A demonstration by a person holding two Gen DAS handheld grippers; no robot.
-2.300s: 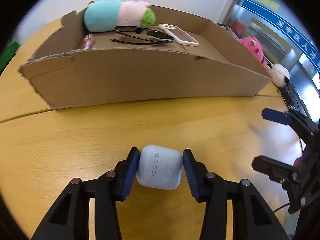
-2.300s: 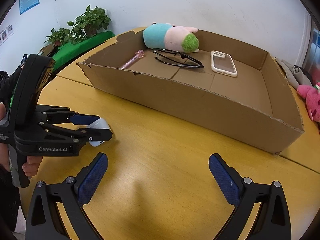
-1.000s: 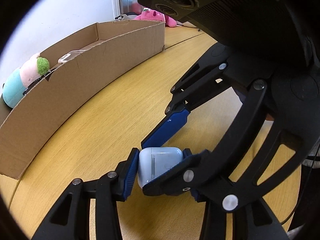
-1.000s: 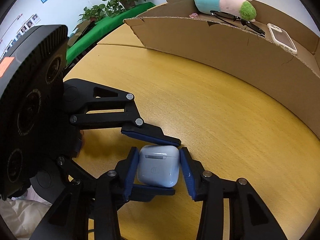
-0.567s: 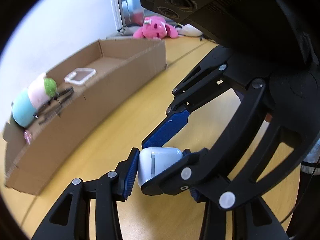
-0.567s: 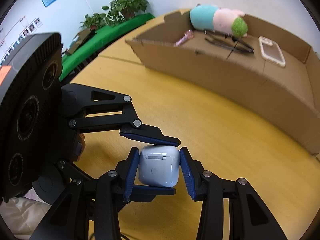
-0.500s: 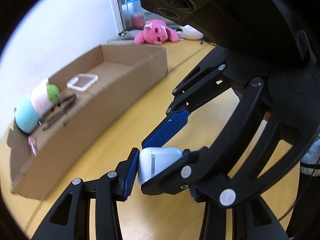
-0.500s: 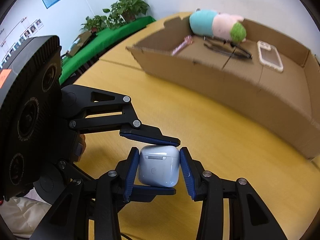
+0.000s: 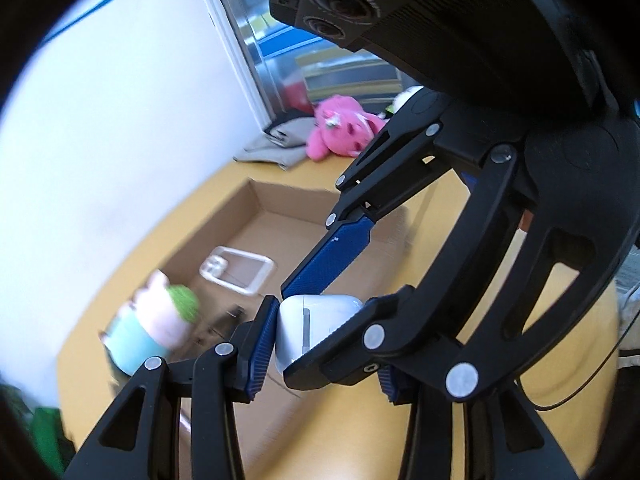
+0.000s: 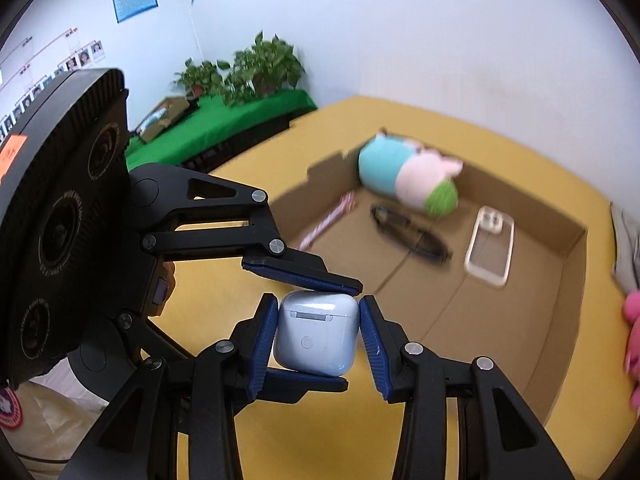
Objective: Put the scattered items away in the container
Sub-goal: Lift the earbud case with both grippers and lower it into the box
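Both grippers pinch one small white rounded earbud case in the air: the right gripper on its sides, the left gripper crosswise. Below lies the shallow brown cardboard box on the yellow wooden table, the box's near half bare.

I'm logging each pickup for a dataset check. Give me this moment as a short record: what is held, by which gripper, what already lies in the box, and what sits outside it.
held item: white earbud case
held by: left gripper and right gripper, crossed, both clamped on it
container: cardboard box, open top
in box: plush toy, sunglasses, phone case, pink pen
outside box: pink plush on the table
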